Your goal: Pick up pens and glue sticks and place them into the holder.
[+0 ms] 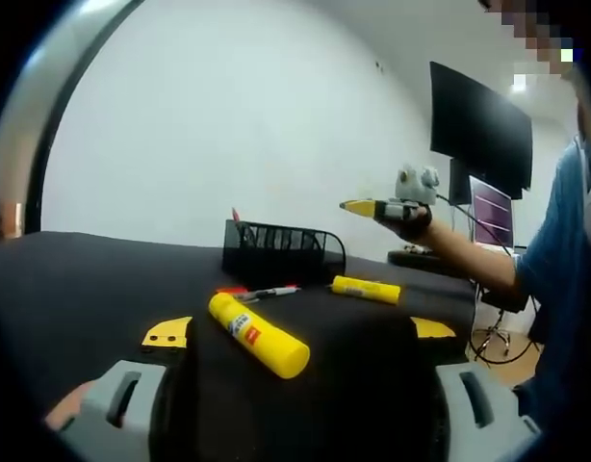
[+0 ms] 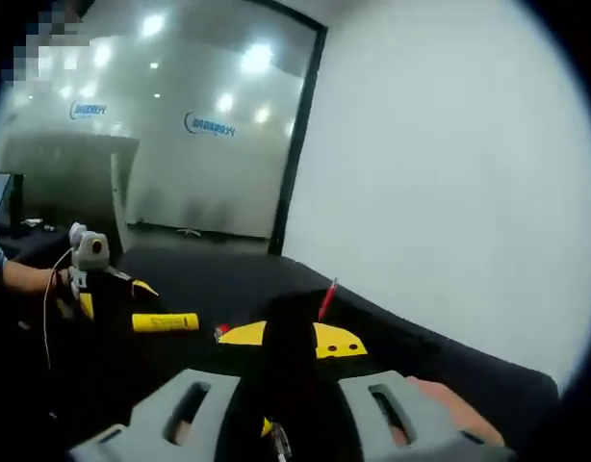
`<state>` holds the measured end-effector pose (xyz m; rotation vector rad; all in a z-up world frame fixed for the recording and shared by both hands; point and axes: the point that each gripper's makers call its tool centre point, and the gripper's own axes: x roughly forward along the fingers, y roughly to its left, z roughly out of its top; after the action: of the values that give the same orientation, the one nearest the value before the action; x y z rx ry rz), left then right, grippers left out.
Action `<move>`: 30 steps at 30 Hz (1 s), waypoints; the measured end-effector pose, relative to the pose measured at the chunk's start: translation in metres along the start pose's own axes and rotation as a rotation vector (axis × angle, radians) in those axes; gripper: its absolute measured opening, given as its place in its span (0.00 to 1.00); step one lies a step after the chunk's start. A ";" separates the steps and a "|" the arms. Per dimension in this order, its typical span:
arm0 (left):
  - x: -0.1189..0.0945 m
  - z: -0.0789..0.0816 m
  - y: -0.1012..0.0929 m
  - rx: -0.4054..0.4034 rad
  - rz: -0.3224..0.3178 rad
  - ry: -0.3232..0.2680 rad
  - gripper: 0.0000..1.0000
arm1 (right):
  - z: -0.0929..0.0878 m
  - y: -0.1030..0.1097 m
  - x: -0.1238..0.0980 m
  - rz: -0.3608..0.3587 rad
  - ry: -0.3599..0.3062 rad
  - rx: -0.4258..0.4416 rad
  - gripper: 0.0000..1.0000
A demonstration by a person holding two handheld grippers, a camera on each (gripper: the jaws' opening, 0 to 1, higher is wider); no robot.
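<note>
One red pen [image 1: 235,216] is seen standing in the black mesh holder [image 1: 283,252] at the far side of the black table [image 1: 74,279]; its tip also shows in the right gripper view [image 2: 326,300]. So a small part of the task is judged done.

Left on the table: a large yellow glue stick [image 1: 259,334] lying nearest, a second yellow glue stick [image 1: 366,289] further off to the right, and a marker pen [image 1: 267,292] just in front of the holder, with something red beside it (too small to identify).

The left gripper [image 1: 300,329] is held low over the table with its jaws spread wide, nothing between them; the large glue stick lies between the yellow tips.

The right gripper [image 1: 372,207] is raised well above the table. In its own view its yellow tips [image 2: 291,339] are close together behind a dark object; whether anything is gripped cannot be told.

Judged remaining: two glue sticks and at least one pen.
</note>
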<state>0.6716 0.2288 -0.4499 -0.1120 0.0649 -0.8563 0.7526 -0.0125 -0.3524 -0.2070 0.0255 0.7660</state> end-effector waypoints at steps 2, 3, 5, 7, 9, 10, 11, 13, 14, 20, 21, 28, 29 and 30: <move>0.001 0.000 -0.004 0.000 0.001 -0.004 0.85 | -0.011 -0.002 -0.010 0.002 0.040 -0.002 0.13; 0.001 0.000 -0.006 0.000 0.001 -0.006 0.85 | -0.015 -0.003 -0.015 0.004 0.052 -0.006 0.13; 0.002 0.000 -0.010 0.002 0.000 -0.006 0.85 | -0.021 -0.004 -0.022 0.004 0.072 -0.005 0.13; 0.002 0.000 -0.010 0.003 -0.001 -0.005 0.85 | -0.030 -0.005 -0.032 0.005 0.094 -0.001 0.13; 0.002 0.000 -0.011 0.003 -0.002 -0.006 0.85 | -0.038 -0.006 -0.039 0.000 0.111 0.001 0.13; 0.001 0.000 -0.011 0.002 -0.003 -0.007 0.85 | -0.042 -0.007 -0.042 -0.006 0.120 0.001 0.13; 0.001 0.000 -0.012 0.001 -0.004 -0.008 0.85 | -0.046 -0.007 -0.045 -0.007 0.128 0.000 0.13; 0.000 0.001 -0.009 -0.002 -0.007 -0.010 0.85 | -0.056 -0.005 -0.050 0.005 0.160 0.007 0.13; 0.000 0.001 -0.009 -0.003 -0.008 -0.010 0.85 | -0.062 -0.004 -0.052 0.007 0.174 0.006 0.13; -0.001 0.000 -0.010 -0.002 -0.008 -0.009 0.85 | -0.092 -0.001 -0.064 0.028 0.230 0.042 0.15; -0.001 0.000 -0.010 -0.001 -0.008 -0.009 0.85 | -0.098 -0.003 -0.066 0.022 0.238 0.046 0.15; -0.002 -0.002 -0.012 0.000 -0.007 -0.001 0.84 | -0.123 -0.008 -0.071 0.016 0.267 0.079 0.14; -0.002 -0.002 -0.012 -0.001 -0.007 0.001 0.84 | -0.125 -0.009 -0.071 0.016 0.272 0.080 0.14; -0.002 -0.002 -0.013 -0.003 -0.008 0.002 0.84 | -0.128 -0.010 -0.071 0.017 0.275 0.080 0.14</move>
<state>0.6604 0.2219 -0.4505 -0.1142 0.0679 -0.8646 0.7150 -0.0925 -0.4686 -0.2345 0.3184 0.7478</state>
